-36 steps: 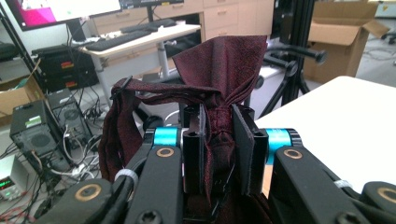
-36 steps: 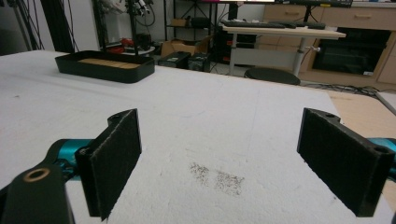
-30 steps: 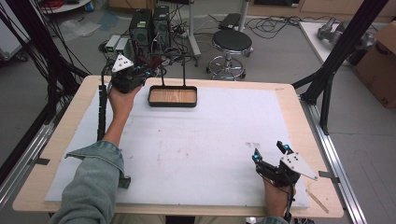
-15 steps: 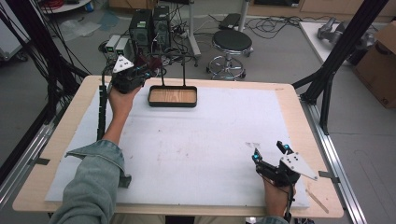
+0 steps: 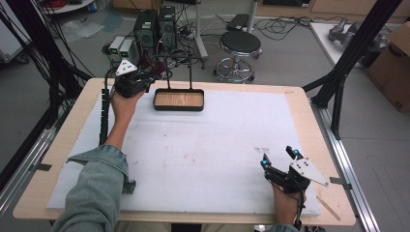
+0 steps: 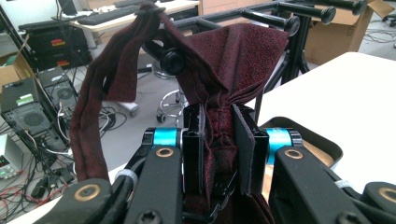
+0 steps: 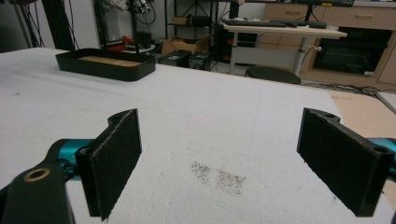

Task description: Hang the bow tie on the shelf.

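Observation:
A dark red cloth (image 6: 233,51) is pinched between the jaws of my left gripper (image 6: 219,116), which is shut on it. The cloth's upper part drapes over a black knobbed rod (image 6: 172,60), and a long folded strip of it hangs down on the left. In the high view my left gripper (image 5: 147,79) is at the table's far left, just left of a black tray (image 5: 179,107) with a wooden floor and two thin upright posts (image 5: 190,72). Near the front right, my right gripper (image 5: 278,155) hovers open with nothing between its pads (image 7: 116,158).
A white mat (image 5: 208,145) covers the wooden table (image 5: 309,116). The tray (image 7: 105,70) lies far off across the mat in the right gripper view, and a faint dark smudge (image 7: 217,176) marks the mat in front of it. A stool (image 5: 239,46) and computer boxes (image 5: 154,26) stand beyond the far edge.

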A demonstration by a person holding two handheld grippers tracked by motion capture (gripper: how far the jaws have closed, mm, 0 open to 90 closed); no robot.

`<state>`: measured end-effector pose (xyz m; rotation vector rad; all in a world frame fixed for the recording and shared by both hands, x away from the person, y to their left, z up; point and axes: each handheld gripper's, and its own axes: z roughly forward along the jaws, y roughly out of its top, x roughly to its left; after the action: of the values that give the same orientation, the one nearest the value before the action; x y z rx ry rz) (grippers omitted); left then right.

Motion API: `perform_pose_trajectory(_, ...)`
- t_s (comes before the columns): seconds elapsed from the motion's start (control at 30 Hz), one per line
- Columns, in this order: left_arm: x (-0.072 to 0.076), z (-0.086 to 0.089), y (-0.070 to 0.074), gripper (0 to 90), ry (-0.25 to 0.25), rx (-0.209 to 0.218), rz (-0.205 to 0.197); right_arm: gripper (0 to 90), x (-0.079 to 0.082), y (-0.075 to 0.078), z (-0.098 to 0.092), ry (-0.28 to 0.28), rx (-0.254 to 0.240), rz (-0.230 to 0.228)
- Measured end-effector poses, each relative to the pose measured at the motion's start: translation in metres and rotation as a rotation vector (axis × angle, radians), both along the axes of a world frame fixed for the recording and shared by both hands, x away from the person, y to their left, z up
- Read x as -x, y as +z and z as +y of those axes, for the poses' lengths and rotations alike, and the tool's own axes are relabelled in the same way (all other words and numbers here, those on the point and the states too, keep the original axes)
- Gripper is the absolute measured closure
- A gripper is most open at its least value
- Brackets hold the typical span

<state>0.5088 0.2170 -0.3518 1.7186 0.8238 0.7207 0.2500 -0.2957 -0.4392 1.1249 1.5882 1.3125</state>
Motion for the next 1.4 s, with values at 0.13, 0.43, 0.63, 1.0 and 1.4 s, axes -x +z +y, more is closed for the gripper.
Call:
perform_pose_trajectory(0.13,-0.001,0.001,-0.002,74.5,0.002,-0.02,0.006,12.8,0.0,0.0,0.0,0.001,0.001,0.0)
perform_pose_trajectory(0.43,-0.006,0.002,-0.011,74.2,0.02,-0.068,0.036,12.8,-0.001,0.0,0.0,0.004,0.009,-0.003)
perform_pose_trajectory(0.63,-0.008,0.001,-0.013,73.5,0.021,-0.067,0.031,12.8,-0.001,0.0,0.0,0.004,0.008,-0.003)
perform_pose_trajectory(1.0,-0.009,0.006,-0.014,59.5,0.033,-0.046,0.038,12.9,-0.001,0.0,0.0,0.001,0.009,-0.002)
perform_pose_trajectory(1.4,0.02,0.011,-0.001,55.1,-0.006,-0.037,-0.008,13.0,0.0,0.0,0.001,0.0,0.005,-0.005)
